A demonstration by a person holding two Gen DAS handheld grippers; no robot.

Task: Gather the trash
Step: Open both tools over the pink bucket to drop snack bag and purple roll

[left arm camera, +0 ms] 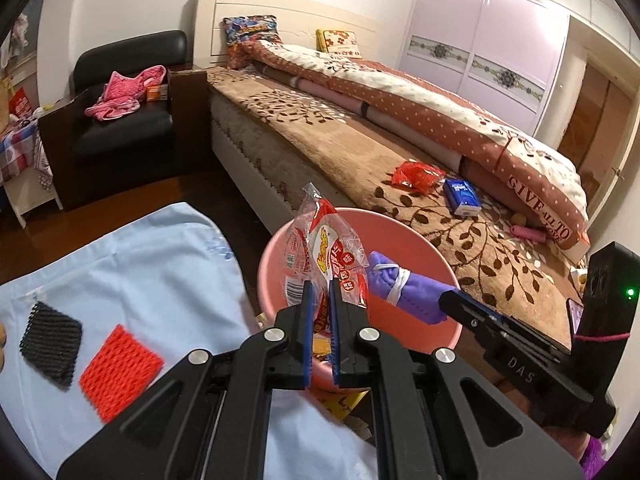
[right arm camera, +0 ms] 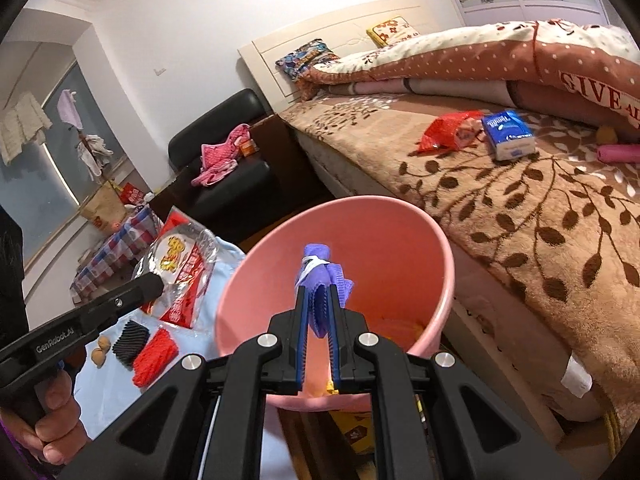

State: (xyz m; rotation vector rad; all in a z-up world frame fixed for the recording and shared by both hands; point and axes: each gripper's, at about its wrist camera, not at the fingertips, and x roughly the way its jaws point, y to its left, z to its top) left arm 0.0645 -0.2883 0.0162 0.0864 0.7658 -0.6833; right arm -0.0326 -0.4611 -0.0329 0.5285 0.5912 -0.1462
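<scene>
My left gripper [left arm camera: 320, 286] is shut on a clear snack wrapper [left arm camera: 328, 248] with red and yellow print, held over the near rim of the pink bin [left arm camera: 276, 248]. The wrapper also shows in the right wrist view [right arm camera: 180, 268]. My right gripper [right arm camera: 317, 294] is shut on a rolled purple cloth [right arm camera: 320, 276] tied with a white band, held over the mouth of the pink bin [right arm camera: 400, 216]. The cloth also shows in the left wrist view [left arm camera: 400, 284]. A red crumpled wrapper [left arm camera: 416, 174] and a blue tissue pack [left arm camera: 462, 196] lie on the bed.
A pale blue cloth [left arm camera: 140, 260] covers a surface at left, with a black foam net [left arm camera: 50, 344], a red foam net [left arm camera: 120, 372] and walnuts [right arm camera: 100, 352] on it. The bed [left arm camera: 360, 152] with a brown leaf blanket runs along the right. A black armchair [left arm camera: 124, 120] stands behind.
</scene>
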